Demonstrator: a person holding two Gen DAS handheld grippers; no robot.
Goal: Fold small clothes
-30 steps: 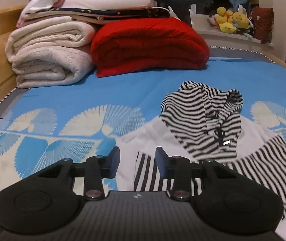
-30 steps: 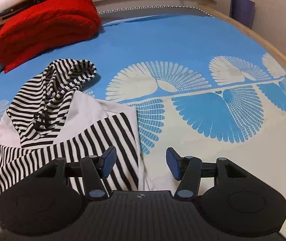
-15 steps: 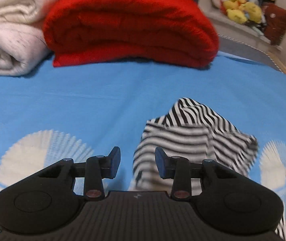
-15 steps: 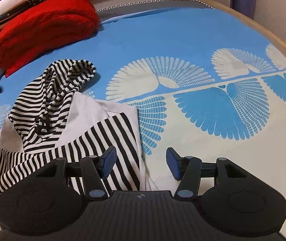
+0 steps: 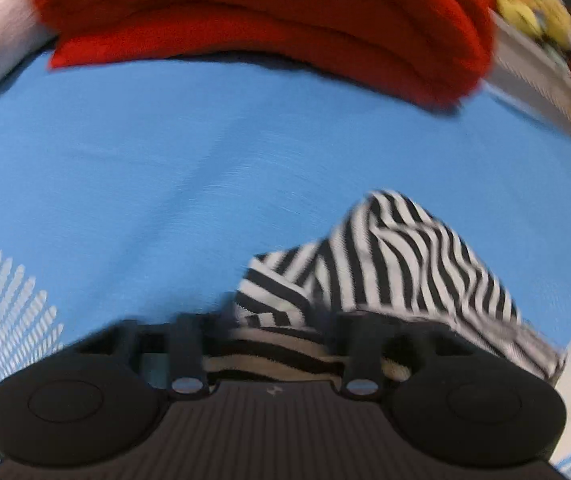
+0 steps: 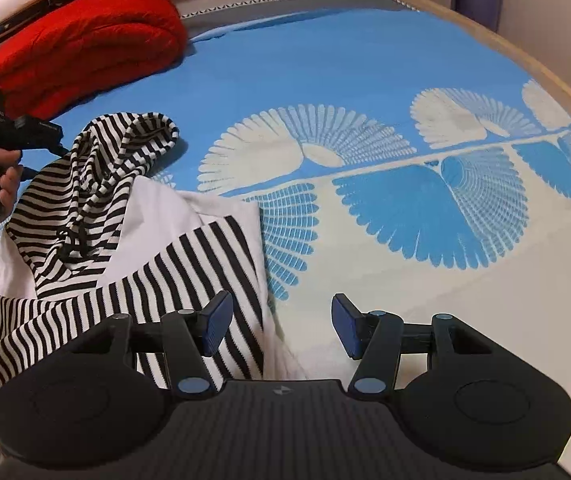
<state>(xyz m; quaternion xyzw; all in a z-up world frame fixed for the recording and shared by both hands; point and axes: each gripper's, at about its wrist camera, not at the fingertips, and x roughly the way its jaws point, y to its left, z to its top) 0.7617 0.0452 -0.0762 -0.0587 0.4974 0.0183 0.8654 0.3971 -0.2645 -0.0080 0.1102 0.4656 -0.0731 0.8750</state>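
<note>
A small white hoodie with black-and-white striped hood and sleeves [image 6: 141,240] lies on the blue bed. The striped hood [image 5: 397,256] fills the lower middle of the blurred left wrist view. My left gripper [image 5: 271,320] is low over the hood's left edge, with striped cloth lying between its spread fingers; its fingertips are hidden. It also shows in the right wrist view [image 6: 51,136], held by a hand beside the hood. My right gripper [image 6: 281,320] is open and empty, over the hoodie's right edge and striped sleeve [image 6: 209,276].
A folded red blanket [image 5: 269,12] and white folded blankets [image 6: 17,4] are stacked at the head of the bed. The blue sheet with white fan prints [image 6: 405,184] stretches to the right. A wooden bed rail [image 6: 525,64] runs along the far right.
My left gripper moved forward and down from the hoodie's body to the hood, and its fingers have spread around the cloth. My right gripper stayed nearly still.
</note>
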